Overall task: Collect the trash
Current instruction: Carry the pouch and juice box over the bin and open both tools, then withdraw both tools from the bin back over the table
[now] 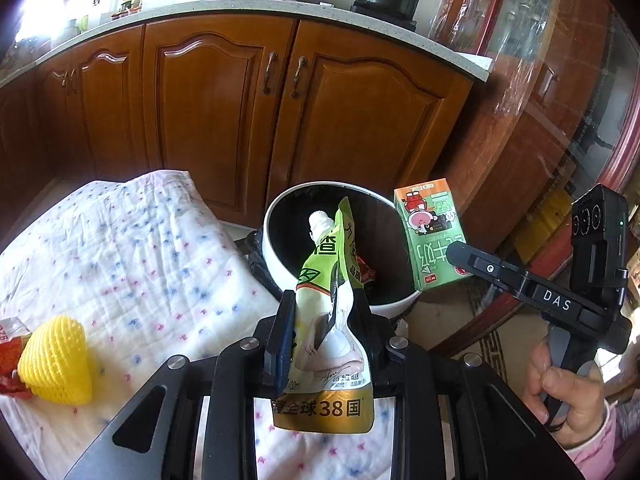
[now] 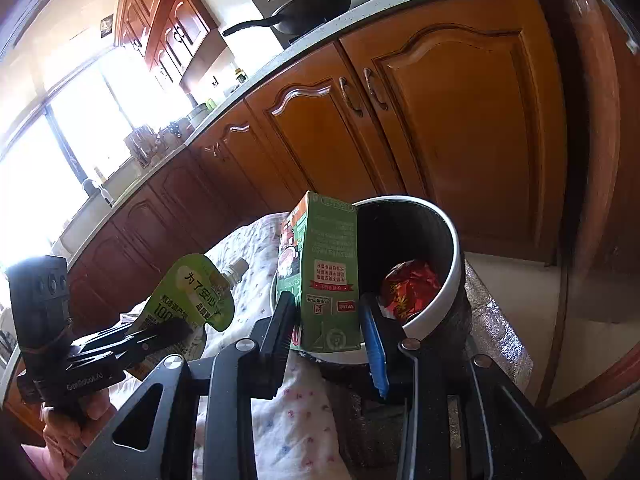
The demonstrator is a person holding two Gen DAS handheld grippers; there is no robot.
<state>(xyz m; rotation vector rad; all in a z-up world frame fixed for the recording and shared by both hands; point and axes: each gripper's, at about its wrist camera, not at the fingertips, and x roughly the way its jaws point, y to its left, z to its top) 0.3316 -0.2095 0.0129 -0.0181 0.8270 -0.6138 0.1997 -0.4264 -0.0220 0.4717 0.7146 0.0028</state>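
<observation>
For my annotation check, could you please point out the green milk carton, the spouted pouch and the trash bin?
green milk carton [image 2: 334,264]: right wrist view, printed side panel.
spouted pouch [image 1: 320,268]: left wrist view, green upper body.
trash bin [image 1: 276,256]: left wrist view, white outer wall.

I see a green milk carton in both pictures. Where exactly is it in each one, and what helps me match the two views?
Left wrist view: the green milk carton sits right of centre, held by the other hand-held gripper beside the bin.
Right wrist view: the carton is at centre, clamped between this hand-held gripper's fingers.
Shared landmark: the white-rimmed bin, just beyond the carton in both.
</observation>
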